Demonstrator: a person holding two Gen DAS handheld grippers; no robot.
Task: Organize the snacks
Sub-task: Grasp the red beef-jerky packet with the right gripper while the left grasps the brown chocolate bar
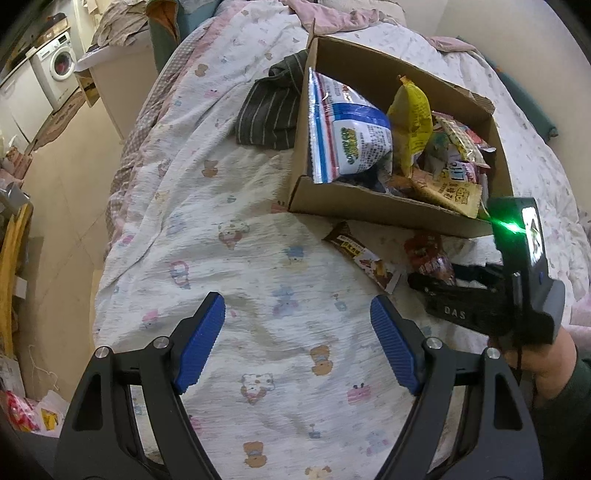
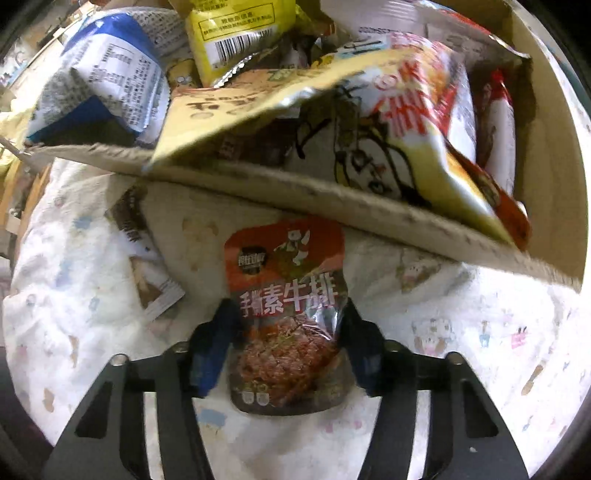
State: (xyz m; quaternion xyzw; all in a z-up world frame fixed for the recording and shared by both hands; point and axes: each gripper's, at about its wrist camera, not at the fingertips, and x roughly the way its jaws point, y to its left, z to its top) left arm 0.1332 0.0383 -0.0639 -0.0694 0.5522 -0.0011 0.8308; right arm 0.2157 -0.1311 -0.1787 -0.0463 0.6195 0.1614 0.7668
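A cardboard box [image 1: 369, 208] full of snack bags sits on the patterned bedsheet; it also fills the top of the right wrist view [image 2: 332, 210]. A red snack packet [image 2: 286, 317] lies between the blue pads of my right gripper [image 2: 288, 332], which is closed against its sides just in front of the box. The same packet [image 1: 428, 258] and my right gripper [image 1: 432, 277] show at the right of the left wrist view. A brown bar wrapper [image 1: 364, 260] lies loose beside it, also in the right wrist view [image 2: 144, 254]. My left gripper [image 1: 297, 325] is open and empty above the sheet.
A dark striped cloth [image 1: 271, 107] lies left of the box. The bed's left edge [image 1: 110, 221] drops to the floor, with a washing machine [image 1: 57, 68] far left. A pink blanket [image 1: 332, 14] lies beyond the box.
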